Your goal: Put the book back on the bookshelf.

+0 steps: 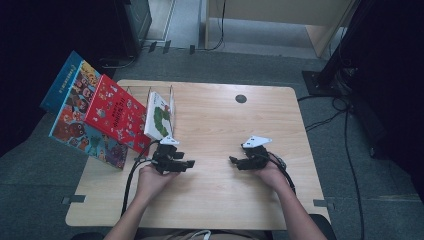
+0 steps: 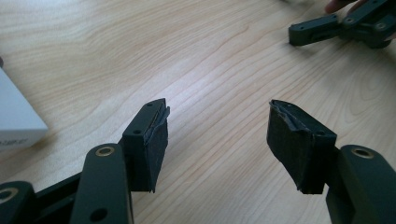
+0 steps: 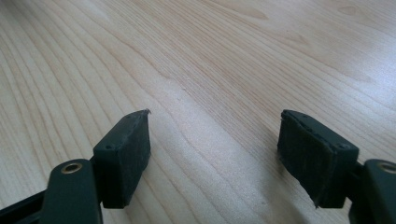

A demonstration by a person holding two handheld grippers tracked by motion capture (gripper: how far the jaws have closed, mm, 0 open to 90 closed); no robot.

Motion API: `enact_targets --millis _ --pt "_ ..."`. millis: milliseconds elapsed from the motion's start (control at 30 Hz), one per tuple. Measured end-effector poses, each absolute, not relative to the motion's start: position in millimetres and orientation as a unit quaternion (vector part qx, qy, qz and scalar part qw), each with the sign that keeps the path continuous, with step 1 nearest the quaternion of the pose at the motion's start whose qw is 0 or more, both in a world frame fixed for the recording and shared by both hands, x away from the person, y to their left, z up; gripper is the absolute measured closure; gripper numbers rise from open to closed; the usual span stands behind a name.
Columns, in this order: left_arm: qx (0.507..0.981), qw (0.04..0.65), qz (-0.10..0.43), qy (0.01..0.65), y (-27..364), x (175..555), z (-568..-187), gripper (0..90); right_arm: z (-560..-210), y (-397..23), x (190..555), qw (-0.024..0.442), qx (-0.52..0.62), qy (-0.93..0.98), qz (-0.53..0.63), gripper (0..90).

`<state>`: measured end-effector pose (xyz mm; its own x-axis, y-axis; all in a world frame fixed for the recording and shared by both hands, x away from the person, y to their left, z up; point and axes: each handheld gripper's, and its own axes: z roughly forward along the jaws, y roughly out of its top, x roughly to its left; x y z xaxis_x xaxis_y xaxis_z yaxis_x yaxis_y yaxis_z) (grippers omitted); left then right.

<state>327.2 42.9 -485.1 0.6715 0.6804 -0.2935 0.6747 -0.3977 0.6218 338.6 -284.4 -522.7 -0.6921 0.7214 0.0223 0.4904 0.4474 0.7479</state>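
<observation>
High view is showing a person's two forearms coming in from six o'clock over a pale wooden bench (image 1: 215, 120), each hand holding a hand-held gripper low over the bare wood. At about eight o'clock from the bench's middle the left hand-held gripper (image 1: 189, 163) is lying nearly level with its jaws pointing toward three o'clock; at about four o'clock the right hand-held gripper (image 1: 233, 160) is pointing back toward nine o'clock, so the two are facing each other, well apart. Standing at ten o'clock in a thin wire book rack (image 1: 150, 92) is a white picture book with a green caterpillar (image 1: 161, 116), just beyond the left hand-held gripper; a red picture book (image 1: 116, 112) and a larger blue-edged picture book (image 1: 80, 112) are leaning outward past the bench's nine o'clock edge. Left gripper view is showing its own two padded jaws standing wide apart with nothing between them, only wood grain; a white book corner (image 2: 18, 116) is sitting at nine o'clock and the right hand-held gripper (image 2: 292, 36) is lying at one o'clock. Right gripper view is showing the right hand-held gripper (image 3: 215, 140) with jaws spread wide over bare wood, gripping nothing.
</observation>
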Motion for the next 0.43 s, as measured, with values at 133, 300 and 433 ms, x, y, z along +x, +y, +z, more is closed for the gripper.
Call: enact_targets --millis 133,300,433 --pt "0.836 0.368 0.006 0.408 43.4 328.4 -490.8 38.7 -522.8 -284.1 338.5 0.151 0.361 0.838 0.381 23.5" --pt "0.839 0.357 0.008 0.411 44.8 330.6 -494.1 38.4 -523.0 -283.6 338.3 0.151 0.363 0.838 0.379 21.2" --pt "0.841 0.354 0.007 0.409 45.1 331.1 -495.1 38.4 -523.1 -283.6 338.6 0.152 0.364 0.837 0.379 19.9"
